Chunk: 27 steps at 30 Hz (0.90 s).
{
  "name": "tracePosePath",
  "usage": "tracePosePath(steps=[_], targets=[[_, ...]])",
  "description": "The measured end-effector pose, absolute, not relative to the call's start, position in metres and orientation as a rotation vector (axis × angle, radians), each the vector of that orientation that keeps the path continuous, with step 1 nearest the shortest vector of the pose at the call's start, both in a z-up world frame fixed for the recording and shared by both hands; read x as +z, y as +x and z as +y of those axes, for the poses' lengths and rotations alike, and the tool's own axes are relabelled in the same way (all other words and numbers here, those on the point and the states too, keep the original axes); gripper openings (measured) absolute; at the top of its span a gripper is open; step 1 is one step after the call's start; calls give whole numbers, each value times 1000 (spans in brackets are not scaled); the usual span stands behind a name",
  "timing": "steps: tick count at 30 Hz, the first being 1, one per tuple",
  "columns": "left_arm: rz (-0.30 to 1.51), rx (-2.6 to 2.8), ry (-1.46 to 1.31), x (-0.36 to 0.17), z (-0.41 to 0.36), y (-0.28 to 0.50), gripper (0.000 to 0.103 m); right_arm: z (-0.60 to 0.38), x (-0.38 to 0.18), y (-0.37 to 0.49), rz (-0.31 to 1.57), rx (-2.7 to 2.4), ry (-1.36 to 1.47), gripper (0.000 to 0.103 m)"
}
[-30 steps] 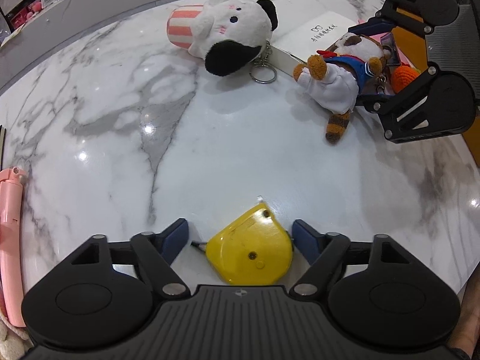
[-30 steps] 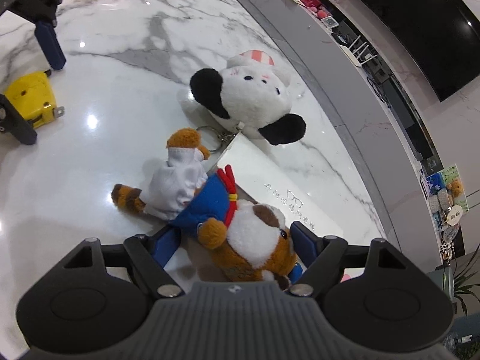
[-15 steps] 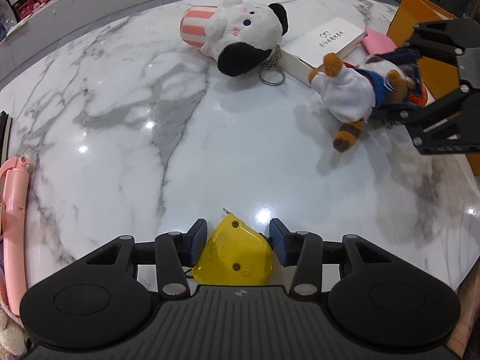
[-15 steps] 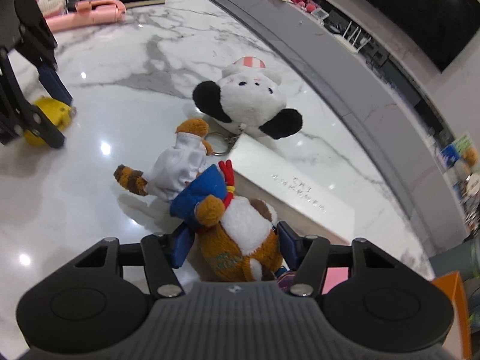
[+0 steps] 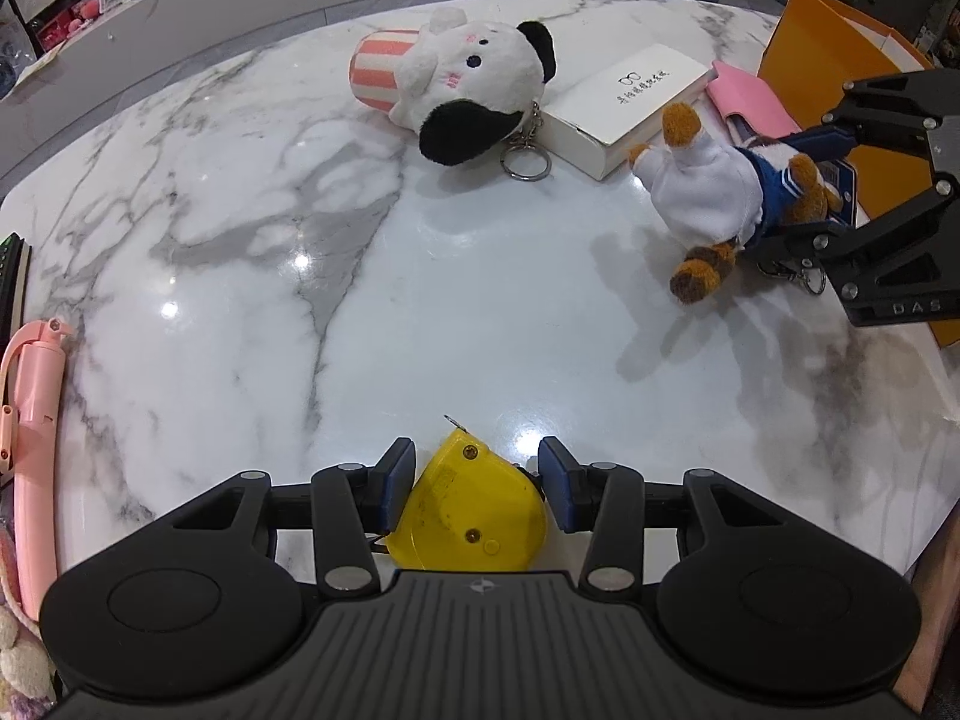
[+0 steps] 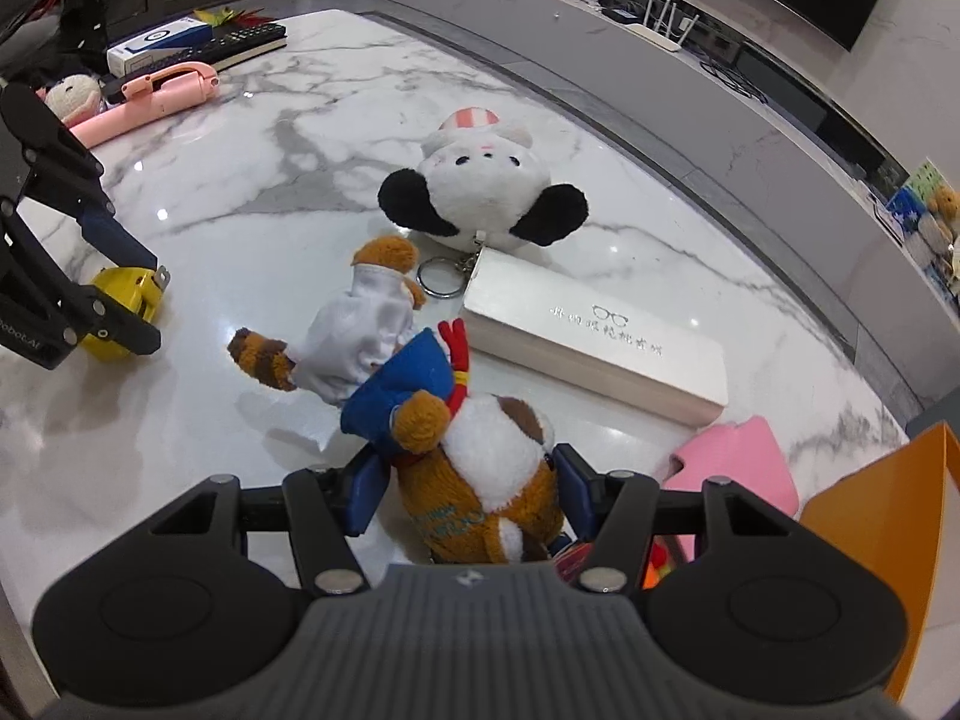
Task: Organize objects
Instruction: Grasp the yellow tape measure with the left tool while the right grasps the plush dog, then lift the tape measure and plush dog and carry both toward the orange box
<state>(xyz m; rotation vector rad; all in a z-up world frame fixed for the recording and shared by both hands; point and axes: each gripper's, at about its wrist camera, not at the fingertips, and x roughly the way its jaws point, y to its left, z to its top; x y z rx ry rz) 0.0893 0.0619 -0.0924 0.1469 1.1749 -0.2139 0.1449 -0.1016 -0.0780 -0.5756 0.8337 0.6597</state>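
Blue pads [image 5: 396, 483] of the left gripper [image 5: 477, 483] sit against the two flat sides of a yellow tape measure [image 5: 474, 516]; the jaws have just been closing and now stand about halfway in, gripping the case across its narrow width, which looks like the firmest way to take a hard, smooth shell. The tape measure is at the near edge of the marble table [image 5: 420, 312], and from the right wrist view it seems to be touching the surface or barely off it; which one is hard to tell. Pads of the right gripper [image 6: 468, 492] press into the head of a brown plush dog [image 6: 480, 480] in a blue and white outfit; these jaws have also just been closing and are now drawn in tight, the soft stuffing giving way between them. Held by the head, the dog's body and legs hang out forward above the table, casting a shadow below, so it appears lifted clear. Just past it lies a white glasses box [image 6: 594, 348], with a black-eared white plush [image 6: 486, 192] and its key ring touching the box's far end. A pink pouch [image 6: 738, 456] lies beside an orange box [image 6: 888, 528] at the right, which is probably where the held things are meant to go. A pink selfie stick [image 5: 30, 420] lies at the far left edge, well apart.
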Motion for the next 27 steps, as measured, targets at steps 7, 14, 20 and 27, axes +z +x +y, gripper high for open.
tracePosePath(steps=[7, 14, 20, 27], targets=[[1140, -202, 165, -83, 61, 79, 50, -112, -71, 134, 821, 625, -532, 61], [1111, -210, 173, -75, 56, 65, 49, -135, -57, 123, 806, 580, -469, 61], [1103, -224, 196, -68, 42, 56, 49, -147, -44, 113, 785, 562, -457, 61], [1063, -246, 210, -48, 16, 55, 49, -154, -19, 105, 745, 557, -456, 61]])
